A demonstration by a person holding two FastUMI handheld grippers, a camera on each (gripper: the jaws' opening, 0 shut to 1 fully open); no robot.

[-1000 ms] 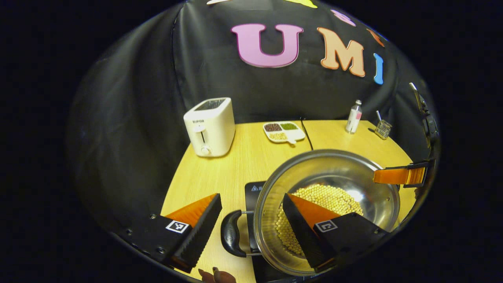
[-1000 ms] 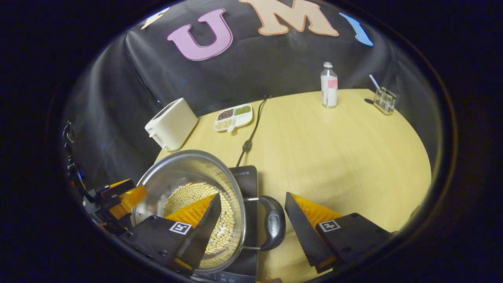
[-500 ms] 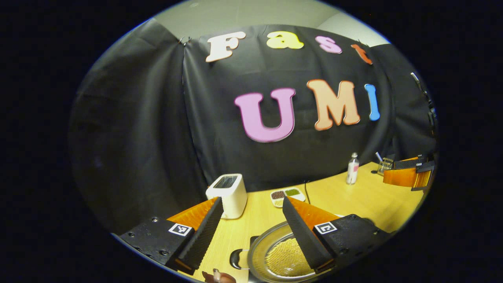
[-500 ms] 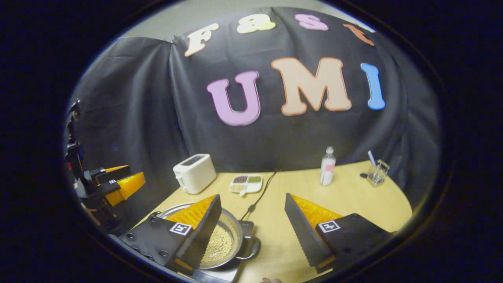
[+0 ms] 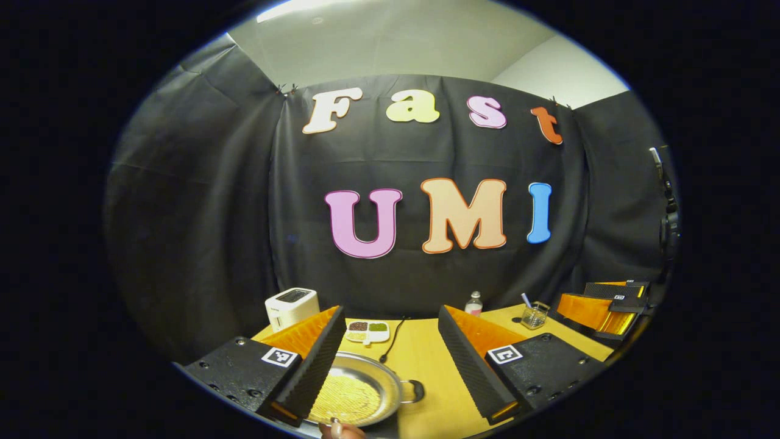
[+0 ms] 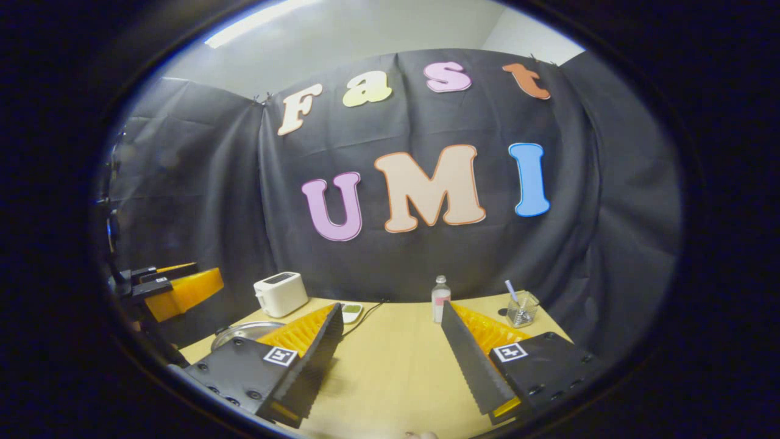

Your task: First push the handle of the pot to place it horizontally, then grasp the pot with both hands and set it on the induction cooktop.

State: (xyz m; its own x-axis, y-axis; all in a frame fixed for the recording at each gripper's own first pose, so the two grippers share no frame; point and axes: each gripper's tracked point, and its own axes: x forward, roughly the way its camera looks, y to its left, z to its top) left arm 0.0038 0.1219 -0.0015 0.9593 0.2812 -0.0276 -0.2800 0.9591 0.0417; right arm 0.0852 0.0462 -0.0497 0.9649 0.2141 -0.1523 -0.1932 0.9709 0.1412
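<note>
Both claws have pulled up and back since the earlier frames, where they flanked the pot at close range; now they hang high above the worktop point(image 5: 420, 360) with the pot small and well below them. Seen from the left gripper view, the left claw point(image 5: 389, 356) stands wide open with nothing between its fingers, and the steel pot point(image 5: 356, 396) sits low between them, holding a layer of yellow beans, one black handle point(image 5: 415, 391) sticking out to its right side. Dark edges just under the pot look like the induction cooktop, though too little is visible to be sure. Farther back on the worktop stand a white toaster point(image 5: 292, 306), a divided dish of grains point(image 5: 367, 330), a black cord point(image 5: 393, 338), a small bottle point(image 5: 473, 303) and a glass with a stick in it point(image 5: 534, 314). At the right edge the right claw point(image 5: 600, 303) hangs apart from everything.

From the right gripper view, the right claw point(image 6: 390, 360) is likewise spread open and empty above bare wood. The pot's rim point(image 6: 244, 332) peeks out behind its left finger, near the toaster point(image 6: 280, 293), and the left claw point(image 6: 177, 286) hovers at the far left.
</note>
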